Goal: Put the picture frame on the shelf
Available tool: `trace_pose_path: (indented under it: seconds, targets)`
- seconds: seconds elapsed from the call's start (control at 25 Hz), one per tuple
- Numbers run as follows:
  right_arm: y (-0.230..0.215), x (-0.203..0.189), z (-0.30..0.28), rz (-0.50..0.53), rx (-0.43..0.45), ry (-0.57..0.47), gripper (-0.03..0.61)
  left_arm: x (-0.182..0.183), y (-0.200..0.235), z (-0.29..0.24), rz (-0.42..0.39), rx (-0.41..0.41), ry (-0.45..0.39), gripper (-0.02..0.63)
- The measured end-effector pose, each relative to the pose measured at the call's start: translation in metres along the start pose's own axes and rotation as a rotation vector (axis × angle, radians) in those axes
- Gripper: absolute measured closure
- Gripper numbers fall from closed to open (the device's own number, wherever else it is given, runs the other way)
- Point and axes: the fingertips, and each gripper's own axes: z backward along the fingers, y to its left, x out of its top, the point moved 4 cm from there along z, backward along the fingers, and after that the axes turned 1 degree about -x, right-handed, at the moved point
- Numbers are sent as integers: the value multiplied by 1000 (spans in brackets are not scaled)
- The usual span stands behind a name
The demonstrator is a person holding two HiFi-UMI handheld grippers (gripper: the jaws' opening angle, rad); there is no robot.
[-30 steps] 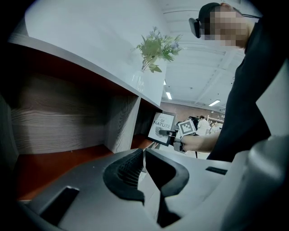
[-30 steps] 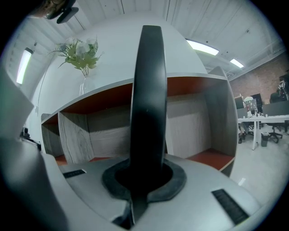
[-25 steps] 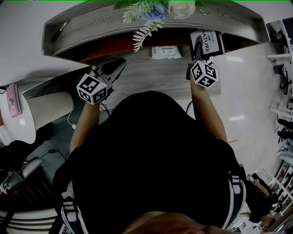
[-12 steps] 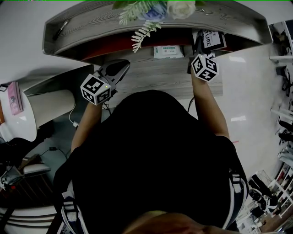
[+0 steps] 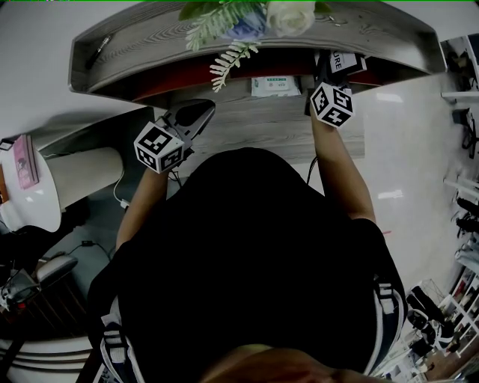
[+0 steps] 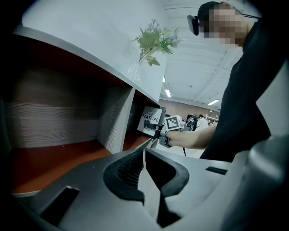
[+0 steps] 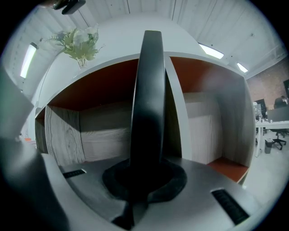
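The picture frame (image 7: 148,103) stands edge-on, clamped in the right gripper (image 7: 145,178), with the shelf (image 7: 101,135) compartment directly ahead. The gripper should advance level, seat the frame's lower edge on the compartment floor, then release. A white packet (image 5: 275,84) lies in the shelf to this gripper's left. The left gripper (image 6: 144,164) is closed on nothing

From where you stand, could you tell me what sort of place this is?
Probably an open-plan office or showroom: a desk and office chair stand in the background, strip lights run along a high ceiling, and a wood-grain shelf carries decorative flowers.
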Motion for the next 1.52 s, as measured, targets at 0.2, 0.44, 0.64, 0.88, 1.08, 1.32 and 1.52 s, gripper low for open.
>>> trace_pose_path:
  seconds: [0.2, 0.44, 0.64, 0.88, 1.08, 1.32, 1.52]
  targets:
    - [2, 1, -6, -1, 3, -1, 555, -1, 0, -2, 6, 0, 1, 581]
    - [5, 2, -12, -14, 6, 0, 557, -2, 0, -4, 9, -2, 6, 581]
    - [6, 2, -16, -24, 4, 6, 557, -2, -1, -5, 10, -4, 6, 581]
    - [7, 2, -16, -21, 1, 10, 557, -5, -2, -5, 16, -7, 8, 581]
    - [8, 2, -16, 5, -9, 19, 555, -6, -2, -4, 16, -11, 11, 581]
    - [8, 1, -13, 12, 0, 26, 552, -7, -2, -5, 18, -16, 12, 581]
    - [10, -1, -8, 10, 12, 29, 530, -9, -5, -6, 17, -27, 18, 581]
